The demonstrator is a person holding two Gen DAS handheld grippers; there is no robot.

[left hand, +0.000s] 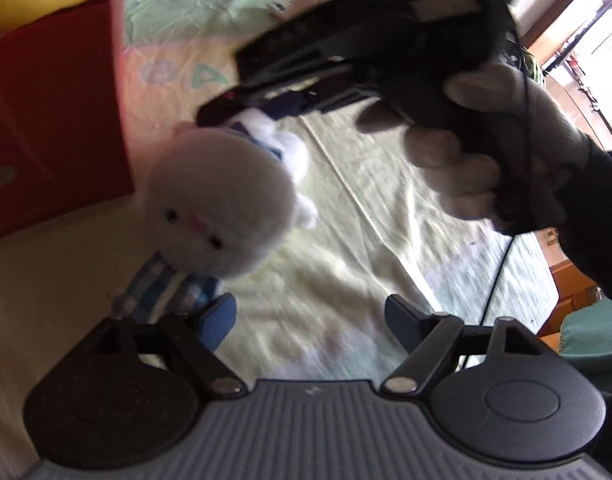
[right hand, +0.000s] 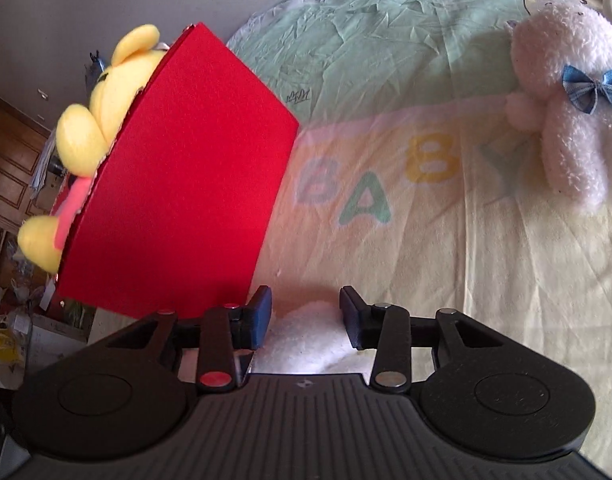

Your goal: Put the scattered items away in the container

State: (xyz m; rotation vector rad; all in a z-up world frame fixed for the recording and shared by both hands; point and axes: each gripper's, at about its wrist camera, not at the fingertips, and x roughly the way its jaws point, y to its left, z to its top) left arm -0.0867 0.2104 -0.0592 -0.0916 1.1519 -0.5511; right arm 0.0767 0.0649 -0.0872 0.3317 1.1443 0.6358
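A wrinkled bedsheet (right hand: 386, 240), pale yellow and mint green with the pastel letters "BABY" printed on it, covers the surface, with a grey wall and dark wooden furniture at the far left of the right wrist view. On the sheet stands a red cardboard box (right hand: 178, 176), and a yellow plush toy (right hand: 94, 120) with round ears sticks out of its open top.

The right gripper (right hand: 306, 312) is clenched on a white plush rabbit (left hand: 218, 208) — in the left wrist view its black fingers pinch the toy near the top, and the rabbit's round face with two black eyes and a pink nose hangs head-down above the sheet, just beside the red box. In the right gripper's own camera, white fluff fills the narrow gap between the blue-padded fingers. A grey-gloved hand (left hand: 498, 152) grips its handle.

The left gripper (left hand: 310, 320) is spread wide, with nothing between its fingers.

A fluffy white plush bear (right hand: 570, 104) with a blue bow lies on the sheet, well apart from the box.
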